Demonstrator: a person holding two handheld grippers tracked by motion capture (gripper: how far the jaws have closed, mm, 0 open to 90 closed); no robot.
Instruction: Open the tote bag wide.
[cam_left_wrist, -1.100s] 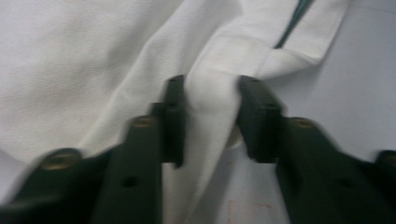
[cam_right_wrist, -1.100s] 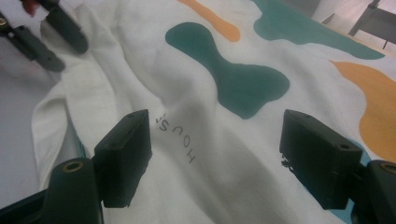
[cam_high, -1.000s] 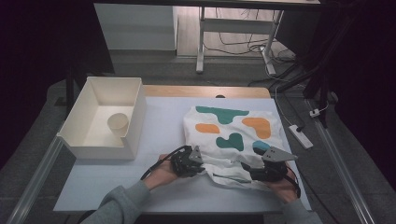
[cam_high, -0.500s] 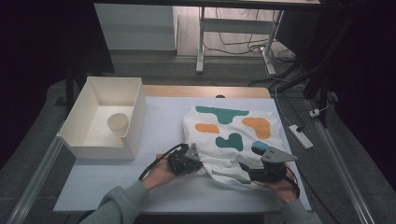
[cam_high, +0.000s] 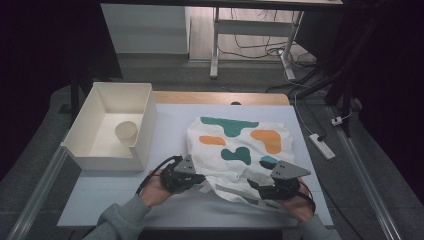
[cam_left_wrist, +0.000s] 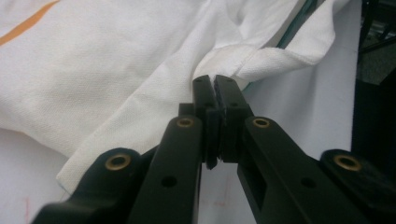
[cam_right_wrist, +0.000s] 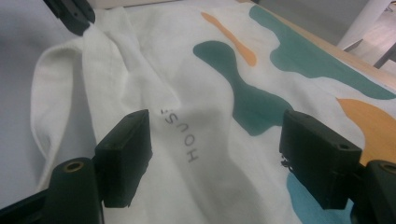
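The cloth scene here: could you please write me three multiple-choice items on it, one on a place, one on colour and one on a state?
1. Where is the cup?
A. on the cloth
B. in the box
C. on the floor

2. Which colours are the blobs on the cloth?
A. red, black
B. purple, pink
C. teal, orange

3. How do the right tongs stand?
A. open over the cloth
B. shut on the cup
C. shut on a cable

Key: 1 B, it stands inside the box. 2 C, as the high view shows. 3 A, jaws wide apart, cloth between them.
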